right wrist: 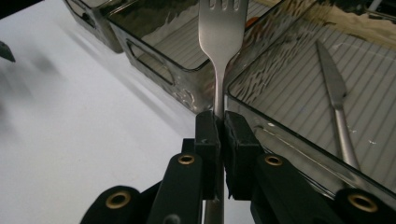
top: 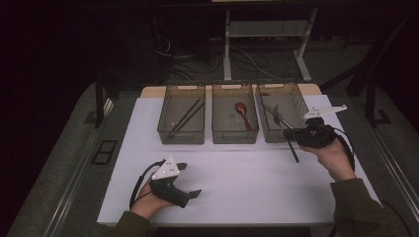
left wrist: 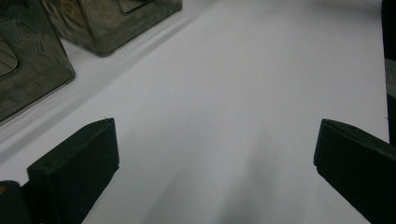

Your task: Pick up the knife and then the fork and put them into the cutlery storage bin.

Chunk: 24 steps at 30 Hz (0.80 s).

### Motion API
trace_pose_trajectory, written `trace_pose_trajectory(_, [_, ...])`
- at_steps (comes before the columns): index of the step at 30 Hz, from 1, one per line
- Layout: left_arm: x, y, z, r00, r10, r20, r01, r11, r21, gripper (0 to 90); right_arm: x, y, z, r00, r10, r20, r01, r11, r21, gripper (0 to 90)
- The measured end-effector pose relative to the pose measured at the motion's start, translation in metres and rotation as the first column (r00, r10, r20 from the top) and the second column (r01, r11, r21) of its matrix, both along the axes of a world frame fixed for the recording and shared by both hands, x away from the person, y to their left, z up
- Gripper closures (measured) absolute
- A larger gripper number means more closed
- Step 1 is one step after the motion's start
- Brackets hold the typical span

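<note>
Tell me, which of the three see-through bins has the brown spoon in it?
The middle bin: the brown spoon lies there, while the left bin holds dark chopsticks and the right bin a knife.

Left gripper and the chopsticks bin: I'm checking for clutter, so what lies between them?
Nothing: in the high view, bare white table separates the left gripper from the chopsticks bin.

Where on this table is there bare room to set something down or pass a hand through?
Bare white tabletop stretches between the three bins and the near edge, from the left gripper across to the right gripper. It is crowded by the right bin, where that gripper holds a fork at its front rim.
</note>
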State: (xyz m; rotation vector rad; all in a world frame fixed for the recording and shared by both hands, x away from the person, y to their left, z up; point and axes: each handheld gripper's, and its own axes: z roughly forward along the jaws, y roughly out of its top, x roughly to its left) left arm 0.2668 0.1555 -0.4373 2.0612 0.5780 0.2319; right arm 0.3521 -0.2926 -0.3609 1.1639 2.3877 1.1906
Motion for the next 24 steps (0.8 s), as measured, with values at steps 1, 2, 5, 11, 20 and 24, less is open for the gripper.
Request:
trace_pose_trajectory(1, [0.0, 0.0, 0.0, 1.0, 0.0, 0.001, 0.0, 1.0, 0.0, 0.0, 0.0, -0.002, 0.001, 1.0, -0.006, -0.002, 0.006, 1.0, 0.006, 83.7])
trace_pose_trajectory(2, [0.0, 0.0, 0.0, 1.0, 0.0, 0.0, 0.0, 1.0, -0.001, 0.0, 0.0, -0.003, 0.001, 1.0, -0.008, 0.004, 0.008, 1.0, 0.009, 83.7])
trace_pose_trajectory(5, [0.0, 0.0, 0.0, 1.0, 0.0, -0.002, 0.0, 1.0, 0.0, 0.0, 0.0, -0.009, 0.002, 0.9997, -0.021, 0.014, 0.02, 1.0, 0.02, 83.7])
trace_pose_trajectory(11, [0.0, 0.0, 0.0, 1.0, -0.001, -0.005, 0.001, 1.0, 0.002, 0.0, 0.003, -0.019, 0.007, 0.9984, -0.049, 0.027, 0.048, 0.998, 0.035, 83.7])
trace_pose_trajectory(20, [0.0, 0.0, -0.001, 1.0, 0.001, -0.004, -0.001, 1.0, -0.001, 0.0, 0.011, -0.031, 0.016, 0.9943, -0.085, 0.064, 0.082, 0.996, 0.04, 83.7])
trace_pose_trajectory(24, [0.0, 0.0, 0.0, 1.0, 0.0, -0.006, 0.0, 1.0, 0.002, 0.0, 0.018, -0.035, 0.02, 0.9916, -0.099, 0.083, 0.094, 0.994, 0.059, 83.7])
